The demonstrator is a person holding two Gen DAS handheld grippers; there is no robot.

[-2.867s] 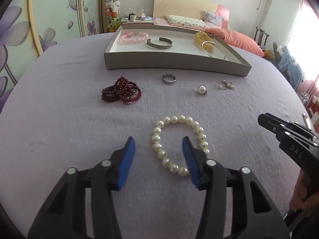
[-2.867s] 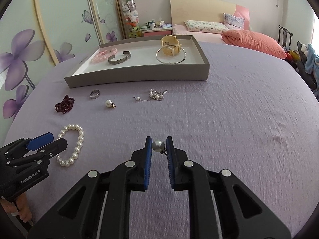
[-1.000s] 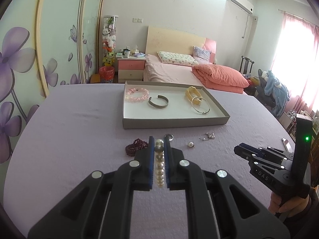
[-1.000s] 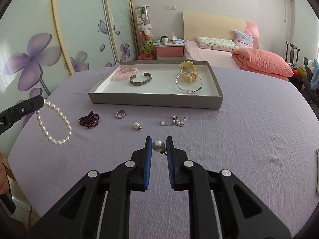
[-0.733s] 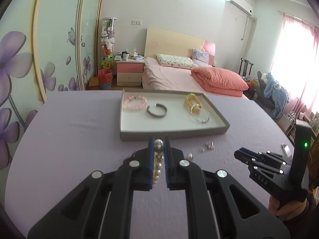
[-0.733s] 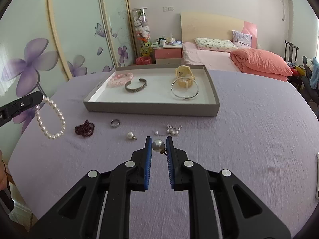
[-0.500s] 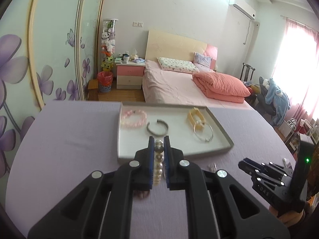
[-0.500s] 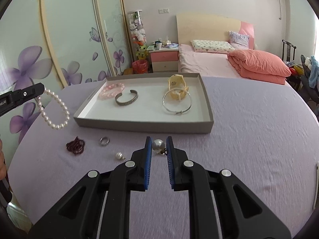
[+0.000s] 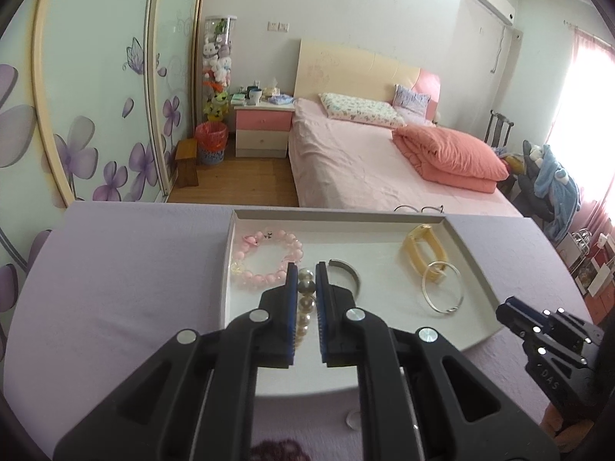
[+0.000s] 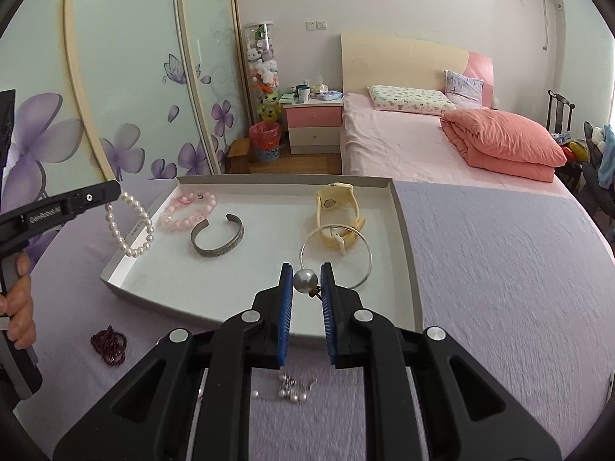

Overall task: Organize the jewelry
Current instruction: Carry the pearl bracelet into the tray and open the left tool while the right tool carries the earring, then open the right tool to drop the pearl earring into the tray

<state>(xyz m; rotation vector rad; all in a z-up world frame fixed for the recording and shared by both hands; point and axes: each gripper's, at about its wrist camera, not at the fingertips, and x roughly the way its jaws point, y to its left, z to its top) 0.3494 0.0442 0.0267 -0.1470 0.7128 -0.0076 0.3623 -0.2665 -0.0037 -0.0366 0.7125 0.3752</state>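
My left gripper (image 9: 306, 273) is shut on a white pearl bracelet (image 9: 304, 307), which hangs from its tips over the left part of the grey tray (image 9: 476, 269). The right wrist view shows that bracelet (image 10: 130, 226) dangling at the tray's left wall. A single pearl earring (image 10: 306, 281) is pinched in my right gripper (image 10: 306, 282), shut, above the tray's near edge (image 10: 407, 253). Inside the tray lie a pink bead bracelet (image 10: 188, 211), a silver cuff (image 10: 217, 236), a yellow watch (image 10: 338, 215) and a thin silver bangle (image 10: 336, 257).
On the purple cloth (image 10: 499, 288) in front of the tray lie a dark red bead bracelet (image 10: 109, 345) and a cluster of small pearl earrings (image 10: 292, 388). A hand (image 10: 17, 299) grips the left tool's handle. A bed (image 10: 423, 142) and nightstand stand beyond the table.
Both grippers have travelled forward from the loose jewelry to above the tray, each still carrying its piece. The tray now looms much larger in both views.
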